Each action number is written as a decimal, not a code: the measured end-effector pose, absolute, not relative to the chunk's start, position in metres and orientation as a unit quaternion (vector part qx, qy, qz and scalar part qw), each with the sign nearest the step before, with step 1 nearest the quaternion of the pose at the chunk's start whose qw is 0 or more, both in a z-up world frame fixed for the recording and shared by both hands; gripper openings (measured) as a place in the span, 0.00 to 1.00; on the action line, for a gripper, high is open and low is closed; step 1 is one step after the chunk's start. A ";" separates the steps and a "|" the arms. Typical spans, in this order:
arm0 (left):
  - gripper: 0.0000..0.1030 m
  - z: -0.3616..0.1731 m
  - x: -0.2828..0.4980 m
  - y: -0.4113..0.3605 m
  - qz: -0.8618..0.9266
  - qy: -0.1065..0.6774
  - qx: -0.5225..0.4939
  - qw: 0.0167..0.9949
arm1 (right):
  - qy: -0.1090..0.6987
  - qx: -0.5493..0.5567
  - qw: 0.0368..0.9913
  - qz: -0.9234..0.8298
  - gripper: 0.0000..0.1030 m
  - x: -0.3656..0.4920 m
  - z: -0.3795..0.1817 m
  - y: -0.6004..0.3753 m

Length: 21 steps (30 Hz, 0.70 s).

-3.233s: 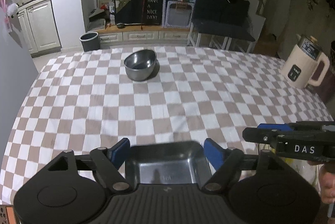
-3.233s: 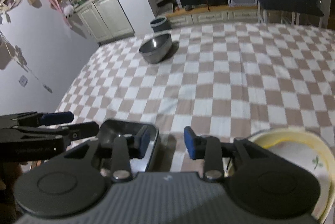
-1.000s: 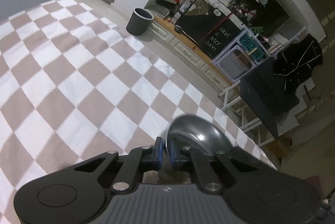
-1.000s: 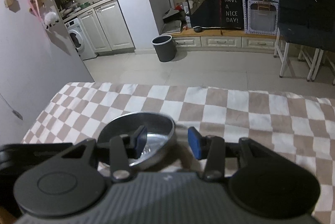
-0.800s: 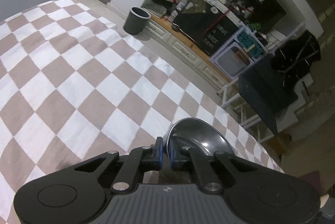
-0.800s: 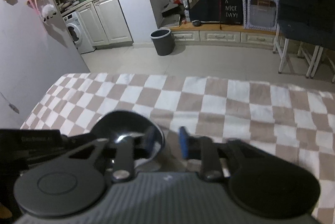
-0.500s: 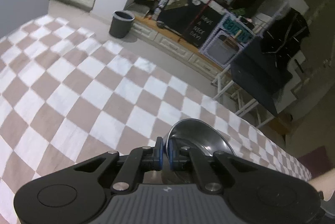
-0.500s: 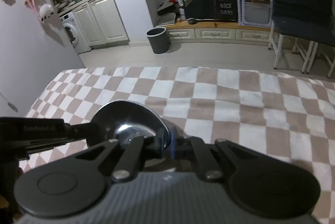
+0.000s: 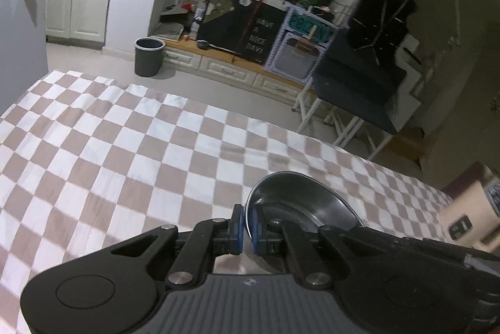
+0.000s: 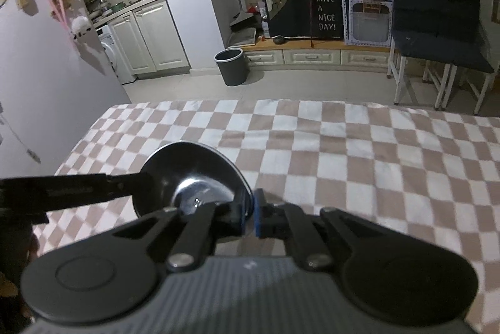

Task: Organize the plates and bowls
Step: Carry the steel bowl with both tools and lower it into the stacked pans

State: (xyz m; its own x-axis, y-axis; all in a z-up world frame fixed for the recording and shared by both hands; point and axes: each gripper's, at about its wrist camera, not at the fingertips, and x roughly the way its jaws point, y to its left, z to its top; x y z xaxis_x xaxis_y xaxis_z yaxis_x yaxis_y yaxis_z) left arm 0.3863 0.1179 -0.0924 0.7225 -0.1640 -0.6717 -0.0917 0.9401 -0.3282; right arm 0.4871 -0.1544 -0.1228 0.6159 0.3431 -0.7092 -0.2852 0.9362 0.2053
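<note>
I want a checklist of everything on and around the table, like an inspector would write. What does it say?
Surface: checkered tablecloth, brown and white, covers the table.
Job's things: one steel bowl, held tilted above the cloth by its rim on two sides.
Clutter: beige appliance at the table's right end.
Grippers: left gripper shut on the bowl's rim; right gripper shut on the opposite rim.
Cables: nothing seen.
Surroundings: grey waste bin on the floor, white cabinets, a black sign reading HAVE A NICE DAY, dark fabric over a white frame.
</note>
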 end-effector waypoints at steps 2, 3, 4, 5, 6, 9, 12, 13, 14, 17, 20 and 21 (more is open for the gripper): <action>0.05 -0.085 0.371 0.115 -0.028 0.369 -0.171 0.913 | 0.400 0.039 0.898 0.177 0.06 0.469 -0.115 -0.161; 0.05 -0.082 0.363 0.113 -0.033 0.368 -0.169 0.914 | 0.398 0.040 0.899 0.178 0.06 0.461 -0.112 -0.165; 0.05 -0.078 0.354 0.111 -0.036 0.367 -0.167 0.915 | 0.396 0.041 0.900 0.177 0.06 0.452 -0.109 -0.168; 0.05 -0.076 0.346 0.110 -0.039 0.366 -0.165 0.915 | 0.396 0.042 0.900 0.178 0.06 0.443 -0.107 -0.170; 0.05 -0.074 0.336 0.109 -0.041 0.366 -0.163 0.916 | 0.396 0.046 0.899 0.178 0.06 0.436 -0.105 -0.172; 0.05 -0.068 0.311 0.109 -0.046 0.365 -0.162 0.916 | 0.401 0.058 0.896 0.181 0.06 0.415 -0.101 -0.172; 0.05 -0.065 0.288 0.112 -0.045 0.367 -0.159 0.916 | 0.409 0.064 0.891 0.188 0.06 0.391 -0.100 -0.169; 0.05 -0.065 0.281 0.114 -0.045 0.368 -0.158 0.915 | 0.411 0.064 0.889 0.190 0.06 0.383 -0.100 -0.167; 0.05 -0.065 0.274 0.116 -0.044 0.369 -0.158 0.915 | 0.413 0.063 0.888 0.192 0.07 0.377 -0.099 -0.163; 0.05 -0.066 0.254 0.124 -0.038 0.373 -0.163 0.913 | 0.417 0.060 0.884 0.202 0.07 0.354 -0.101 -0.157; 0.05 -0.068 0.240 0.132 -0.028 0.379 -0.171 0.909 | 0.432 0.072 0.874 0.210 0.07 0.339 -0.110 -0.151; 0.05 -0.069 0.237 0.134 -0.025 0.382 -0.173 0.907 | 0.437 0.074 0.871 0.211 0.07 0.336 -0.113 -0.149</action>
